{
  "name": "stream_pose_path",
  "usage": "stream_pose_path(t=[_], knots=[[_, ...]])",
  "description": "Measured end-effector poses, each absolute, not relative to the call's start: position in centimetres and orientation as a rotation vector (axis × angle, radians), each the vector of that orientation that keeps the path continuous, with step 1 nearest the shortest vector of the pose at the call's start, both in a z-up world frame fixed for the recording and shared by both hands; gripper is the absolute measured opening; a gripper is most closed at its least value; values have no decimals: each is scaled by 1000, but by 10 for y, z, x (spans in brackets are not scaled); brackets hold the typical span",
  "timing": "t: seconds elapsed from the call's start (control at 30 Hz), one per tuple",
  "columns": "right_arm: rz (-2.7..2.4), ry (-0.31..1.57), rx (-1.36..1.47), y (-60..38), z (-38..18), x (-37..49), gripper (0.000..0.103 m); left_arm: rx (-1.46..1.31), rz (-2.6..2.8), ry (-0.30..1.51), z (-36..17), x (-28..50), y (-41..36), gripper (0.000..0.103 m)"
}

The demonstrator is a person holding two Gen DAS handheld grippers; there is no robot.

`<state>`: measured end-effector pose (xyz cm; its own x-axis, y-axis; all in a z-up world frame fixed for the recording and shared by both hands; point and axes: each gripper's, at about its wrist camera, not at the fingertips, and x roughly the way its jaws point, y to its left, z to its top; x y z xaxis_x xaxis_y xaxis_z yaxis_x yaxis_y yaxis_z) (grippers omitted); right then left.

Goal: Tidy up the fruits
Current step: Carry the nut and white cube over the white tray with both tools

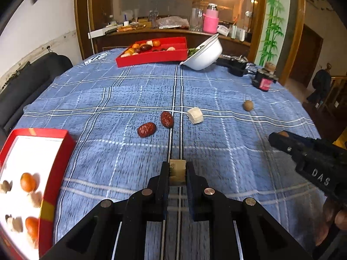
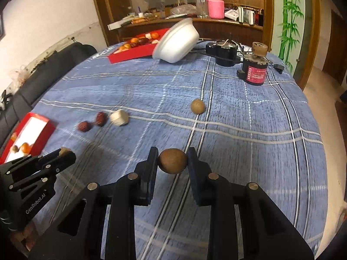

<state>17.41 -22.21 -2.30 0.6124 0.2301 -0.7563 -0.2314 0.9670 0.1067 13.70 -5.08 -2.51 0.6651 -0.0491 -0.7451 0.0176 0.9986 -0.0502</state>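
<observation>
Pale cube [image 1: 177, 172] between left tongs [image 1: 177, 171]

Tablecloth [image 1: 130, 91] — woven plaid cloth, matt

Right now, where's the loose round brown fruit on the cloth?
The loose round brown fruit lies alone on the blue plaid tablecloth, right of the pale cube and two red dates, beyond the right claw, which grips a similar one.
</observation>
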Motion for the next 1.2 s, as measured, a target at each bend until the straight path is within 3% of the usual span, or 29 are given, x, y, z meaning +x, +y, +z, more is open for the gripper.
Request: stream_pose_path(t=[0.5, 1.2], knots=[[304, 846, 32, -200, -9, 86, 26, -67, -21, 807, -12, 69, -37, 14], [379, 857, -8, -155, -11, 46, 26, -120, 49, 790, -7, 40, 4, 14]])
